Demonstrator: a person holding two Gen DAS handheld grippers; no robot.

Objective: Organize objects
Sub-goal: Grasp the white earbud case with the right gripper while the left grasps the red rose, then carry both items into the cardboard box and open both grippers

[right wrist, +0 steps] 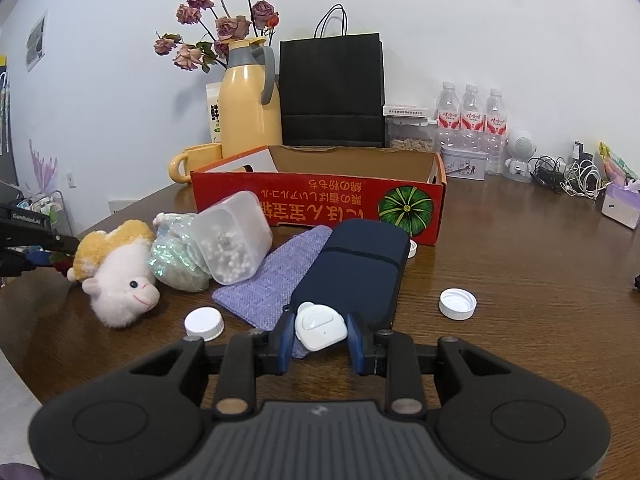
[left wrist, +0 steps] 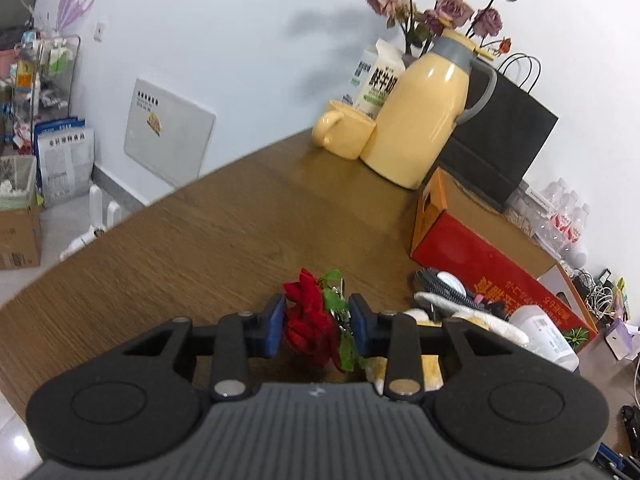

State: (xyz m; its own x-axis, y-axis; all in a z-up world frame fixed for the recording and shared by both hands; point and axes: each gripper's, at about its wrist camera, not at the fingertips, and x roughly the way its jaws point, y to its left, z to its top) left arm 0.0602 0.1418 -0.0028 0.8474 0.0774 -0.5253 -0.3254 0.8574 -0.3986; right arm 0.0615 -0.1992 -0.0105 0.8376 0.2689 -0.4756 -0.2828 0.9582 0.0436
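A red fabric rose with green leaves is clamped between the blue pads of the left gripper, above the brown wooden table and left of the long red cardboard box. The right gripper pinches a small white plastic tag just in front of that box, touching the dark blue fabric case beside a lilac woven pouch.

Both fisheye views are evenly and brightly lit by diffuse indoor light. The wall carries a soft grey shadow near 12 o'clock in the left view. Glare marks the yellow jug and the floor at 8 o'clock. Straight edges bow toward the rims, and corners vignette to black. The wooden table appears slightly smeared; background clutter is soft.
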